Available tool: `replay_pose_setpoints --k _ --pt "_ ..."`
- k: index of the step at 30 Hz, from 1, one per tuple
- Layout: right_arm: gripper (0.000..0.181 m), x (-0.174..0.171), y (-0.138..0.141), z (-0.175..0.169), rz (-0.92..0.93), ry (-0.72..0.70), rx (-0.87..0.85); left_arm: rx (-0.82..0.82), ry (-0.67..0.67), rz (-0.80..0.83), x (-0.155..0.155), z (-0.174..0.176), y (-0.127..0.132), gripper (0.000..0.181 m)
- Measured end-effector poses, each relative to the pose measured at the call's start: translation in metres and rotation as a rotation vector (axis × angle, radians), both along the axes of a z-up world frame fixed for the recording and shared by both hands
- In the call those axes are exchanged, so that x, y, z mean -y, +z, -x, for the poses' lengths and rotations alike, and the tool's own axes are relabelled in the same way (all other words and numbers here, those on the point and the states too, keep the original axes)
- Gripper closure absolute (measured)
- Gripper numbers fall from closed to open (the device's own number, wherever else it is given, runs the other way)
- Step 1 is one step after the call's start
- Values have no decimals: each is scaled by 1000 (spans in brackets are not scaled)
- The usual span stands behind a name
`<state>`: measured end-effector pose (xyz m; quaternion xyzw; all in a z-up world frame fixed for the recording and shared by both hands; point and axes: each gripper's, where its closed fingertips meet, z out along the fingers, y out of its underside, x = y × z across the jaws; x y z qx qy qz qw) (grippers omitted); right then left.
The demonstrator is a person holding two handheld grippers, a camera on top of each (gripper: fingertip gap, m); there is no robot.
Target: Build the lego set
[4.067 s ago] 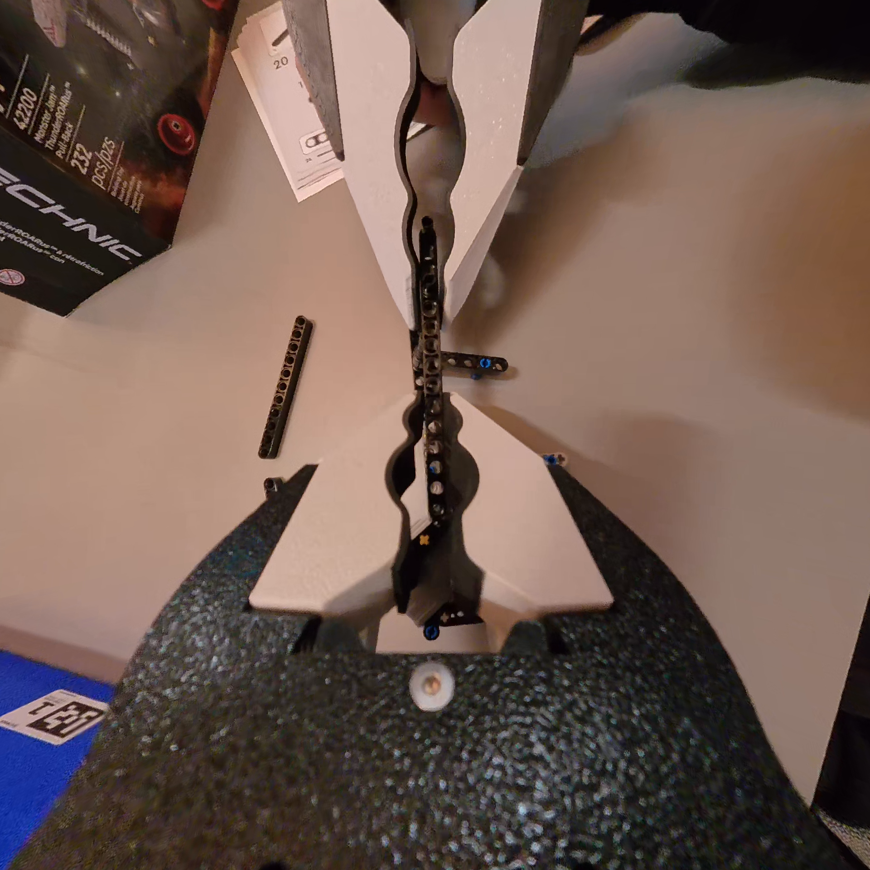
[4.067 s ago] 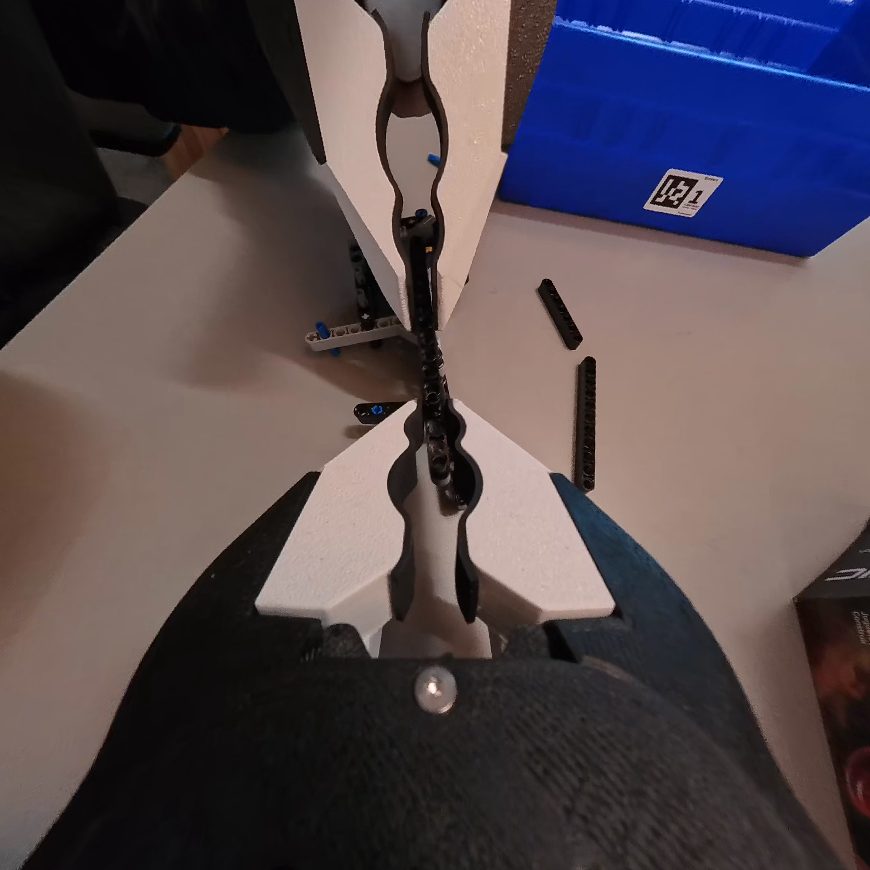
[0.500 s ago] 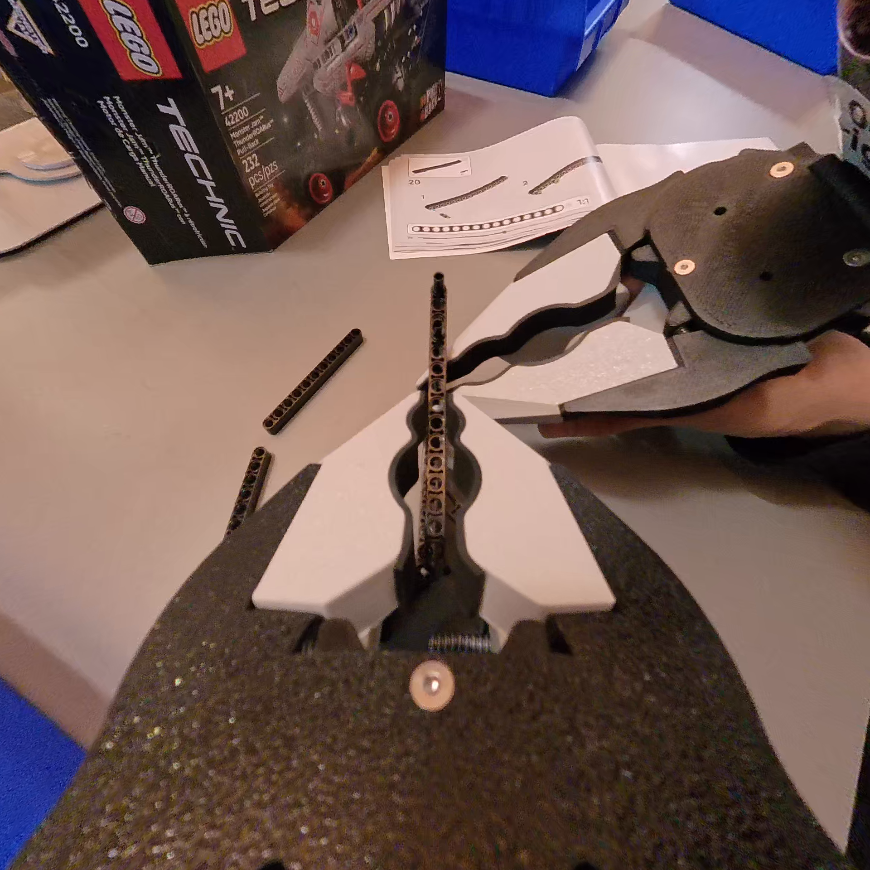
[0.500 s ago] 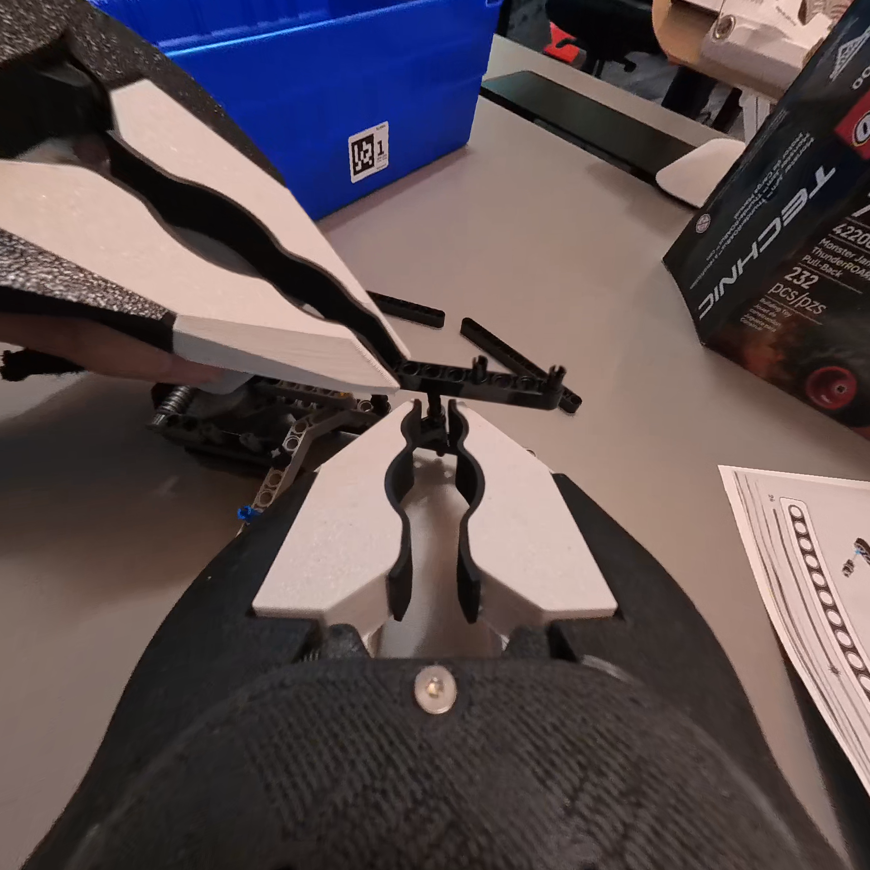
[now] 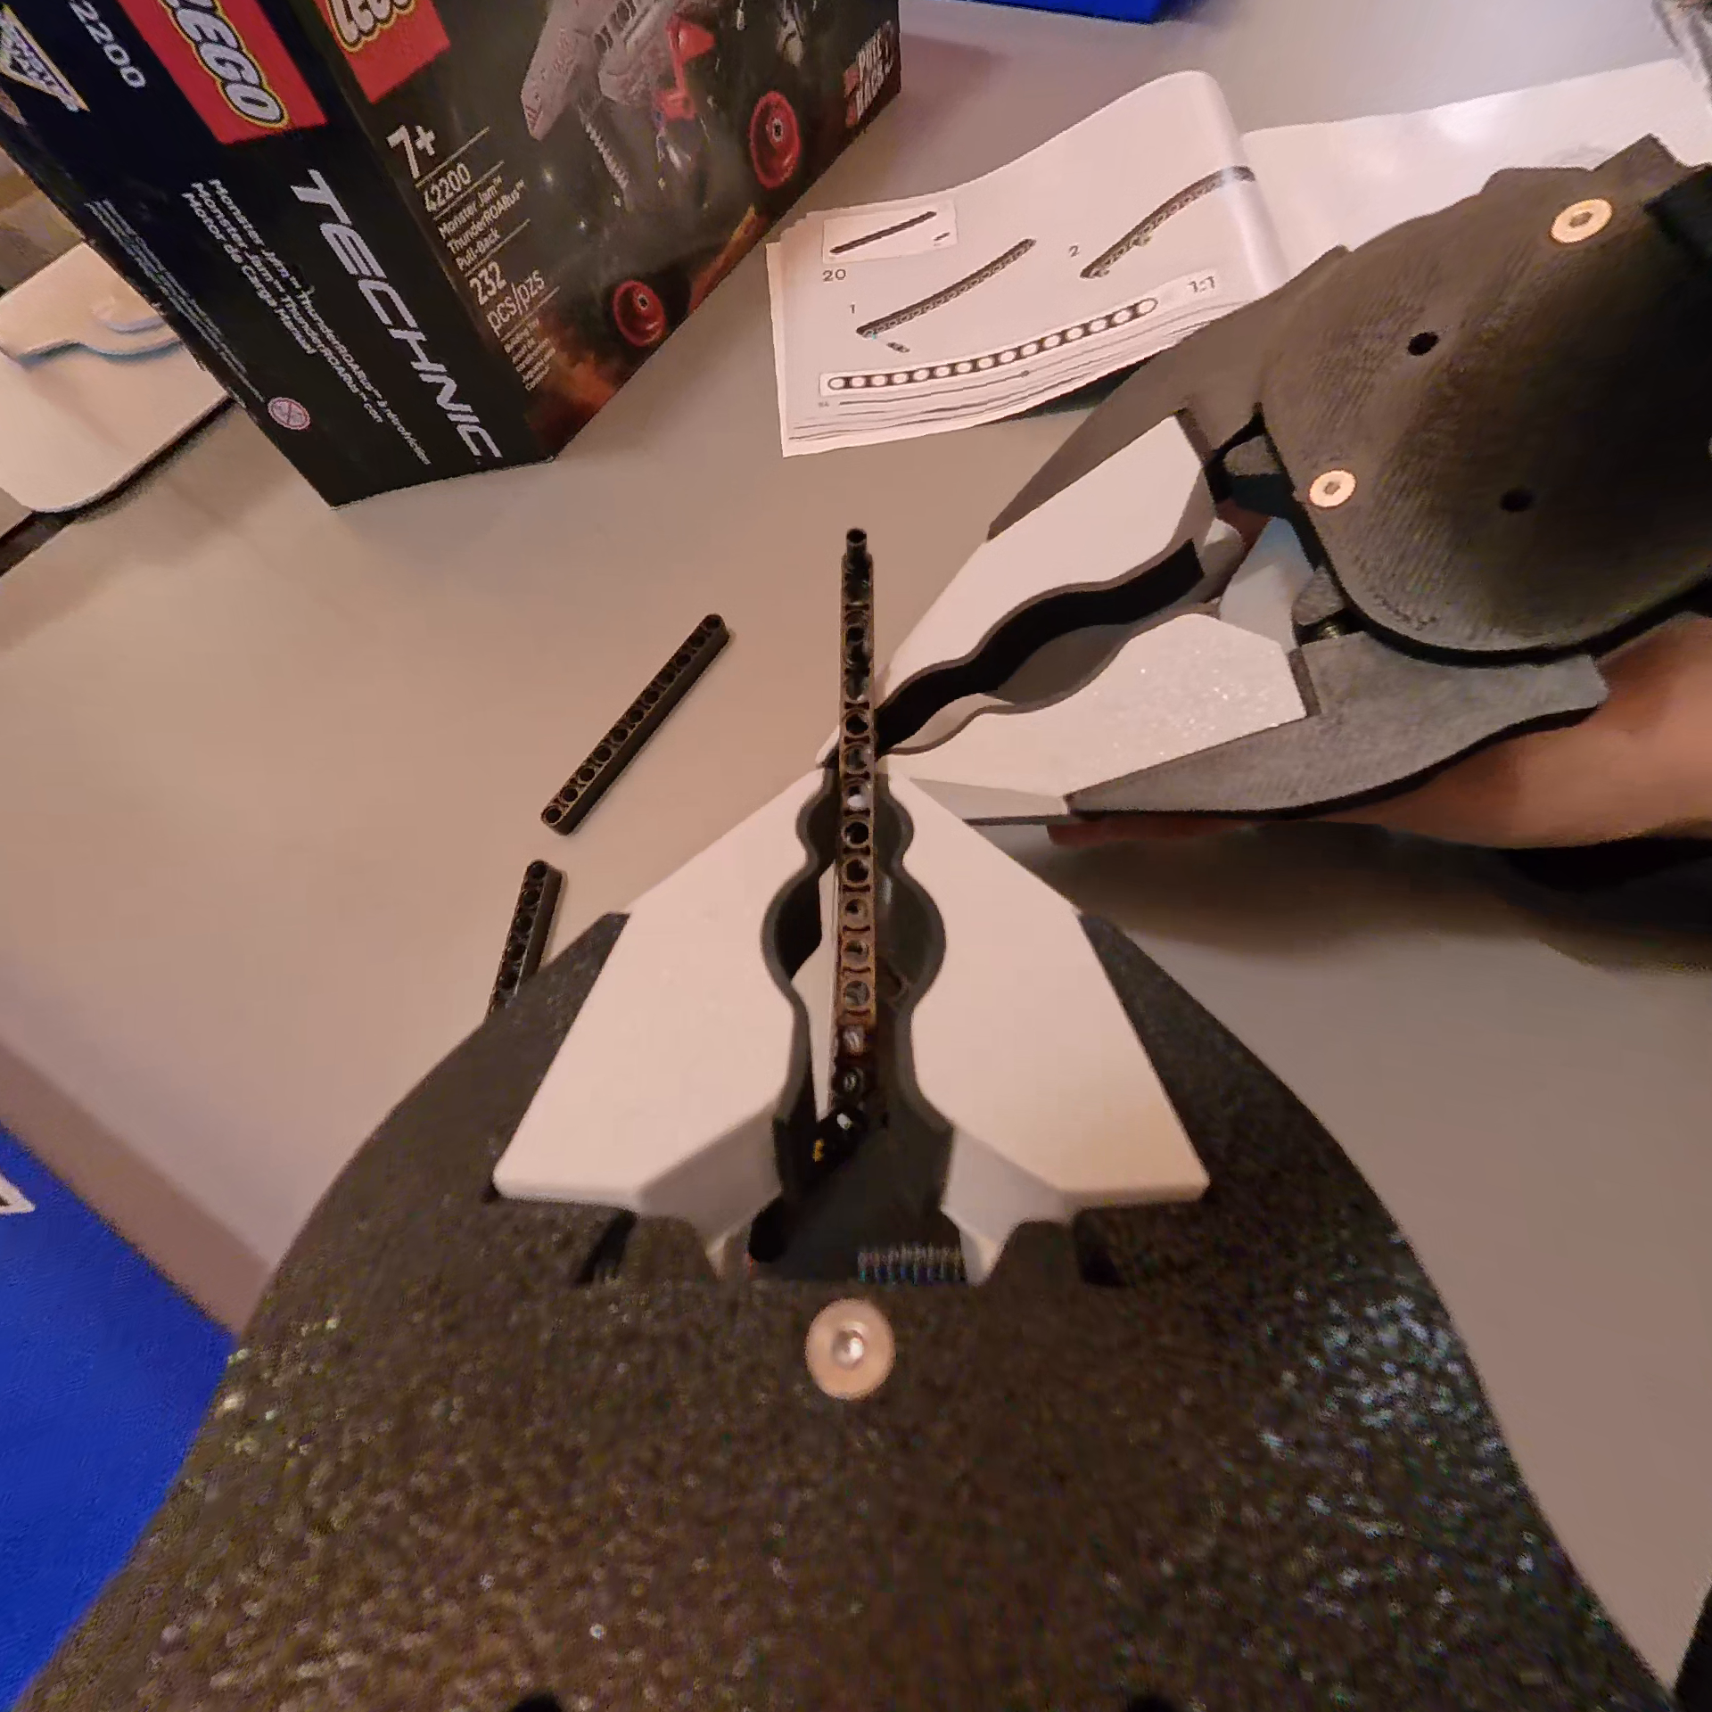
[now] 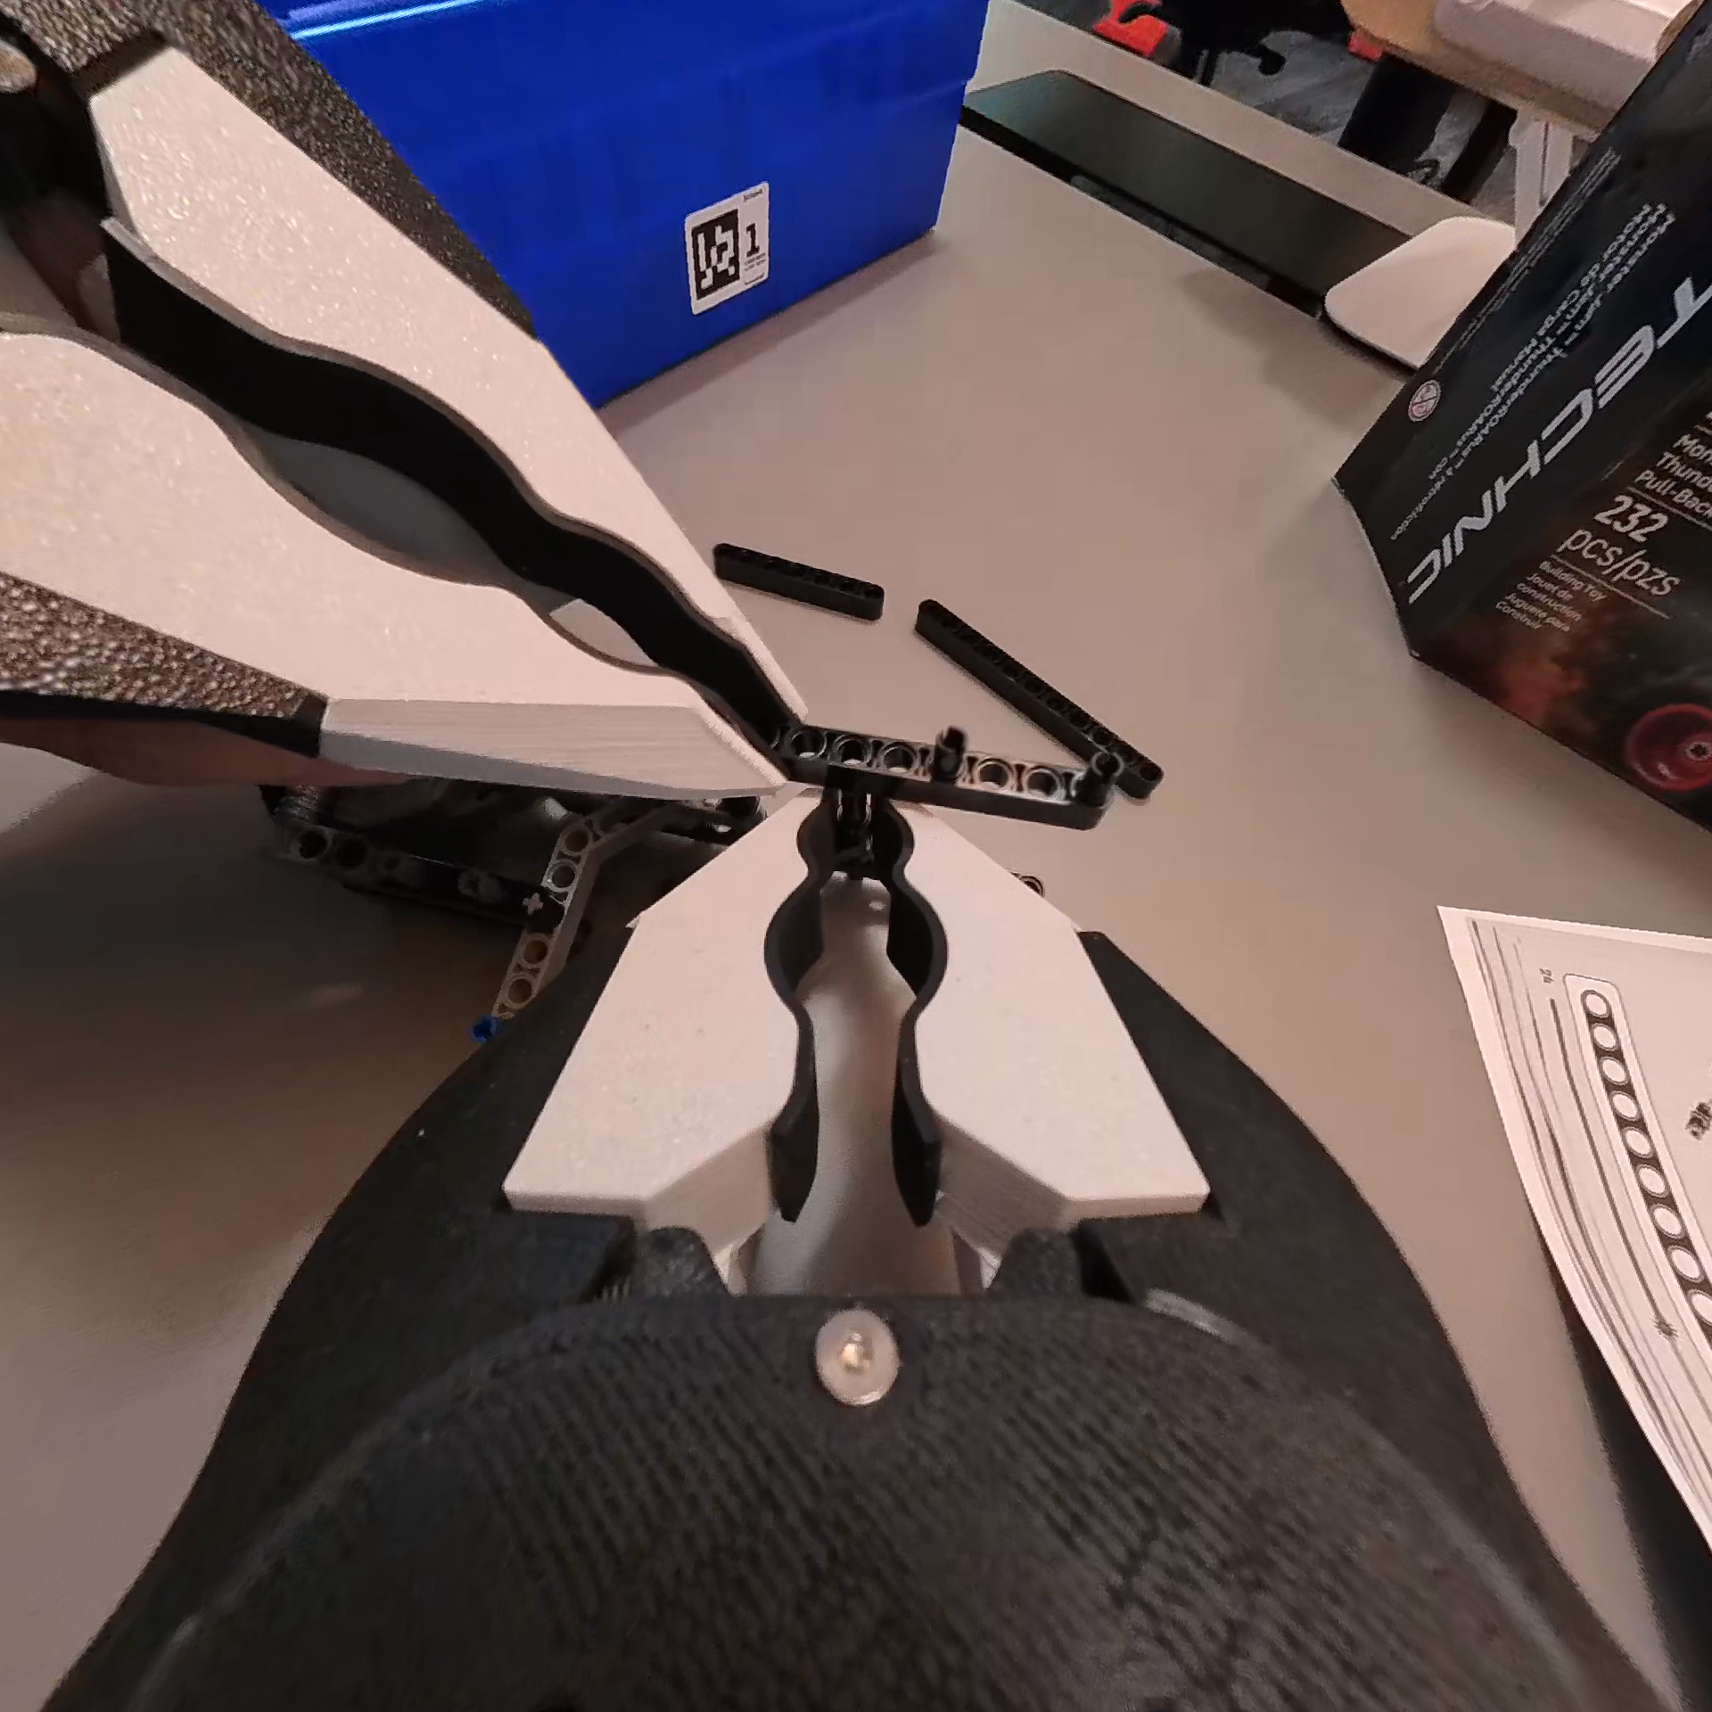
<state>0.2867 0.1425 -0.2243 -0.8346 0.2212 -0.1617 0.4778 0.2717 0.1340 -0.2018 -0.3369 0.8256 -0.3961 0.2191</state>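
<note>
Both wrist cams close over table (image 5: 278,704), looking fwd-down along own fingers — crossing views, sharing held black beam (image 5: 857,741) (image 6: 936,755).

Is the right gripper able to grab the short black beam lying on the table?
Probably not yet: the right gripper is shut on a pin at the held beam. The table path to the short beam looks free.

Both tools, left tool (image 5: 857,797) and right tool (image 6: 857,829), have white fingers with black liners and speckled black shells. The long beam (image 5: 857,834) is black, as are 2 loose beams (image 6: 799,593). The bin (image 6: 648,167) is blue, the tabletop (image 5: 278,695) pale grey, the box (image 5: 371,232) black with red.
</note>
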Motion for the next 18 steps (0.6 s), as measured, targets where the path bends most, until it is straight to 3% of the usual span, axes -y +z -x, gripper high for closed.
replay_pose_setpoints --k 9,18 --pt "177 -2 -2 2 13 15 -6 -21 27 -101 -1 2 -3 176" --pt "177 -2 -3 2 11 17 -14 -194 -19 -155 -1 5 -4 176"
